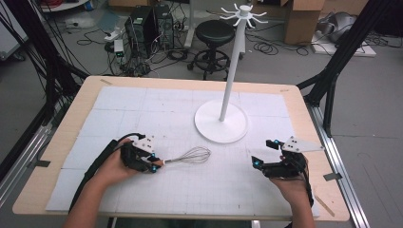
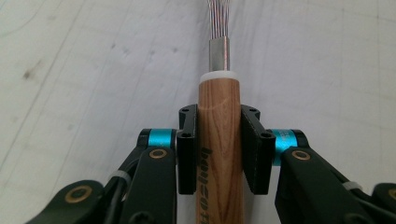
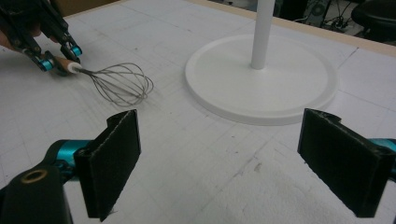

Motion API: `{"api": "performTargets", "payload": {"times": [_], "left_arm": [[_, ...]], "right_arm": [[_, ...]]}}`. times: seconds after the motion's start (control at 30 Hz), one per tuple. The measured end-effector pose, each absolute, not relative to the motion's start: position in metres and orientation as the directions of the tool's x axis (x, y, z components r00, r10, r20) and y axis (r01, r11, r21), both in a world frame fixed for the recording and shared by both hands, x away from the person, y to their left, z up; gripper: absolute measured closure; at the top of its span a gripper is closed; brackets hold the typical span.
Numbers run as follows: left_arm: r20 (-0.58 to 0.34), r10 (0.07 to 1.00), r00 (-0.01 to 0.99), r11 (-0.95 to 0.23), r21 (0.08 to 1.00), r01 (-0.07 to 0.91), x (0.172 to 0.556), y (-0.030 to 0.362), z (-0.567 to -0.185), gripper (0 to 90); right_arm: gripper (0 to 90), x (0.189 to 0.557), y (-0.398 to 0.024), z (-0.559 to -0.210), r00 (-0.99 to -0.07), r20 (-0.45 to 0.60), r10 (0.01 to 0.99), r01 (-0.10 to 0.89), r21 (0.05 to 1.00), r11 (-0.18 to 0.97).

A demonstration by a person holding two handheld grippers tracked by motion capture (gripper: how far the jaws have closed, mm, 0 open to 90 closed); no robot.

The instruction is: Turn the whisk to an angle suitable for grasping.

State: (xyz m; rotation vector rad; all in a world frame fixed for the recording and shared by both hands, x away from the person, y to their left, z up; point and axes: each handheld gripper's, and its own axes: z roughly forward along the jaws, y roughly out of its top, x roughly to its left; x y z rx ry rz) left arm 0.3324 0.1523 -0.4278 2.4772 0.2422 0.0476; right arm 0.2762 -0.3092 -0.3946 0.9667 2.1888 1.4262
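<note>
- Left gripper [image 1: 154, 165]: clamped on the wooden handle [image 2: 219, 154] of a wire whisk [image 1: 187, 156]. In the left gripper view the 2 black jaws press flat against either side of the handle, just below its white collar [image 2: 215, 77] and metal ferrule [image 2: 219, 52].
- Whisk position: lies low over the white gridded mat [image 1: 142, 109] on the counter [image 1: 62, 137], left of centre, near the person's edge. Handle end sits in the left gripper; the wire balloon [image 3: 122, 84] points away from it toward the right, toward the middle of the mat. Cannot tell whether the wires touch the mat or hang just above it.
- Dark printed lettering runs along the handle between the jaws; not legible in full.
- Right gripper [image 1: 262, 154]: jaws wide apart, nothing between them. In the right gripper view the 2 black pads [image 3: 114, 158] frame bare mat.
- Right gripper is held above the right side of the mat, well apart from the whisk, with its jaws pointing left toward it.
- White hanging stand [image 1: 231, 71]: round base [image 1: 209, 128] rests on the mat beyond both grippers, upright pole with a ring of hooks [image 1: 244, 14] at the top. The whisk balloon lies near the base's front-left rim, not touching it.
- Beyond the counter: black stool [image 1: 215, 33], computer towers [image 1: 141, 23], loose cables on the floor.
</note>
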Motion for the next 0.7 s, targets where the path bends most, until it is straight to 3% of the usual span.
{"api": "performTargets", "payload": {"times": [0.7], "left_arm": [[-0.018,0.024,1.0,-0.802,0.596,0.03,0.331,0.048,-0.427,70.4]], "right_arm": [[12.0,0.273,-0.317,-0.388,-0.699,0.062,0.712,0.326,0.914,0.241]]}}
